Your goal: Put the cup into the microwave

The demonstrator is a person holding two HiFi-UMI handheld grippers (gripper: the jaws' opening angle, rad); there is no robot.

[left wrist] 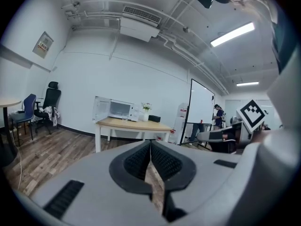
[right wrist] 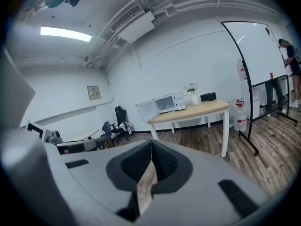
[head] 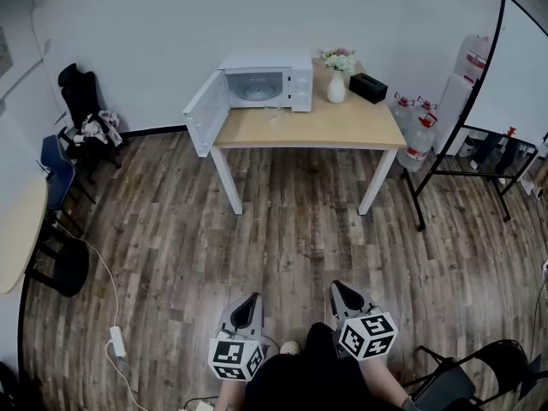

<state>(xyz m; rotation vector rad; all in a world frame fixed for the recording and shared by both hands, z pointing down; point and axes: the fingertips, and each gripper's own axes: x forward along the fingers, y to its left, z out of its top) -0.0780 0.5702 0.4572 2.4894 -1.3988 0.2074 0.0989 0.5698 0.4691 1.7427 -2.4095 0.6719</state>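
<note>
Left tongs [head: 253,299], right tongs [head: 339,286] closed; cup [head: 274,115] upright

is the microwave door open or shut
Open. In the head view the microwave has its door swung out to the left, past the table edge, and the cavity shows.

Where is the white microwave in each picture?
Head view: the microwave is at top centre, on the table, with its door open.
Left gripper view: small, left of centre.
Right gripper view: small, just right of centre.
Shared landmark: the flower vase stands to its right in every view.
</note>
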